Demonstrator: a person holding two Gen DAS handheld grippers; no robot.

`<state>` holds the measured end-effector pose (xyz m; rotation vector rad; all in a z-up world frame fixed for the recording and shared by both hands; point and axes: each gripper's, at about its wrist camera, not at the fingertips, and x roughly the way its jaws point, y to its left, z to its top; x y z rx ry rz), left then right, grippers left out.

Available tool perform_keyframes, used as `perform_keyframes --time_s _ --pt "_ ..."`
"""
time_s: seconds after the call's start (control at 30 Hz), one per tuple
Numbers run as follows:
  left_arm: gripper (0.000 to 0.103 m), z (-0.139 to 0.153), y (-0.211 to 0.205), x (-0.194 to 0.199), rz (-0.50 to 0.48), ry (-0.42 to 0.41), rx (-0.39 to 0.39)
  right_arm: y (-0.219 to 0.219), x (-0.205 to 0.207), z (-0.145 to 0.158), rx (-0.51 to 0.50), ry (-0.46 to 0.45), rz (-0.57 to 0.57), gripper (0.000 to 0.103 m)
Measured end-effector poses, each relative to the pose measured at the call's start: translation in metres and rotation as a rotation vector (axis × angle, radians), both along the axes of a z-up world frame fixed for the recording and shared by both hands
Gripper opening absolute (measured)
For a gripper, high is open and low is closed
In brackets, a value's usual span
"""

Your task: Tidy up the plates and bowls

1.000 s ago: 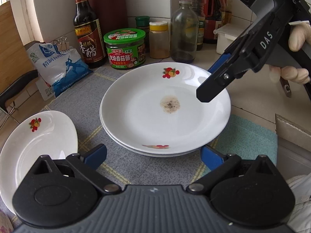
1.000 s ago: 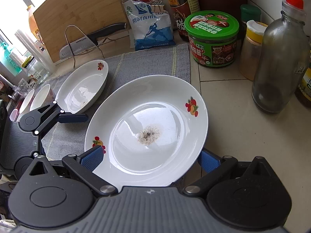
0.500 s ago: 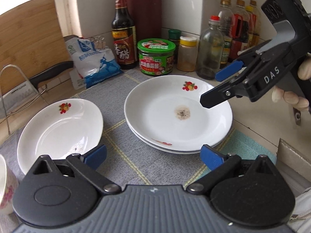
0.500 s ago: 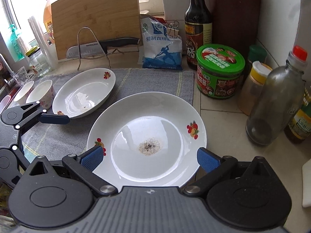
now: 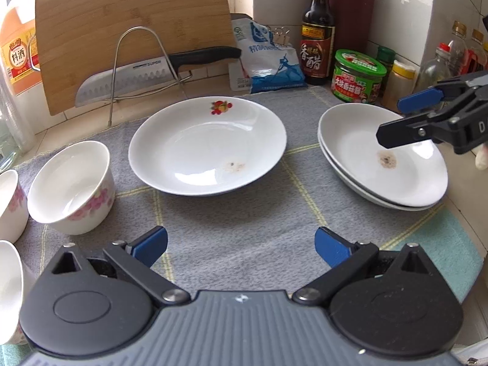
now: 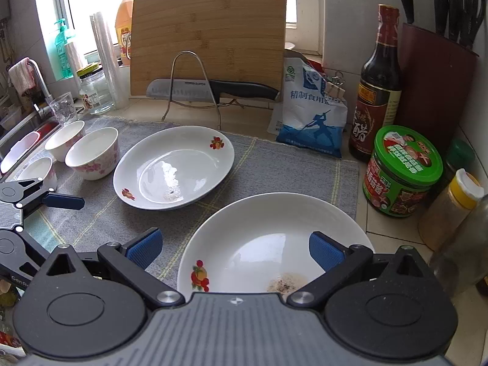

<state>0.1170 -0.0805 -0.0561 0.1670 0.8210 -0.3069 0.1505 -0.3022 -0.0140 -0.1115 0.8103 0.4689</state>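
Note:
A white plate with a fruit motif lies alone on the grey mat, also visible in the right wrist view as the single plate. Two stacked plates sit at the mat's right edge; the top one carries a brown stain. Several white bowls with pink flowers stand at the left. My left gripper is open above bare mat, short of the single plate. My right gripper is open over the near rim of the stack, holding nothing.
A bamboo cutting board and a knife on a wire stand sit behind the mat. A salt bag, vinegar bottle, green-lidded jar, spice jar and knife block crowd the right. A sink edge lies left.
Both grippers have pulled back and swung left from the stacked plates. The single plate and the bowls have come into fuller view. Both stay open and empty.

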Motion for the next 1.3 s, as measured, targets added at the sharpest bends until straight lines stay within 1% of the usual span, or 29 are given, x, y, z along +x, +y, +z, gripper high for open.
perform_keyframes --time_s 0.1,0.17,0.3,0.47,0.53,0.73,1.07,1.3 --pt "0.102 -0.006 0.009 0.008 0.013 -0.005 0.012 0.014 0.001 0.0 -0.022 0.007 -0.007 0.103" --pt "0.102 -0.011 0.014 0.014 0.008 -0.002 0.006 0.021 0.002 0.002 -0.026 0.014 -0.004 0.103" --pt "0.102 -0.021 0.019 0.026 0.012 0.001 0.03 0.035 0.006 0.004 -0.047 0.02 -0.011 0.103" --pt "0.102 -0.034 0.022 0.04 0.009 0.023 0.001 0.047 0.017 0.004 -0.053 0.029 0.005 0.103" --pt "0.102 -0.038 0.021 0.043 0.016 0.019 -0.016 0.051 0.023 0.003 -0.05 0.04 0.026 0.103" --pt "0.103 -0.04 0.018 0.051 0.023 -0.003 -0.022 0.062 0.047 -0.003 -0.045 0.069 0.096 0.103" --pt "0.103 -0.042 0.016 0.063 0.034 -0.029 -0.034 0.079 0.098 -0.017 -0.078 0.112 0.206 0.103" --pt "0.103 -0.043 0.017 0.063 0.03 -0.048 -0.04 0.088 0.131 -0.032 -0.075 0.164 0.268 0.103"
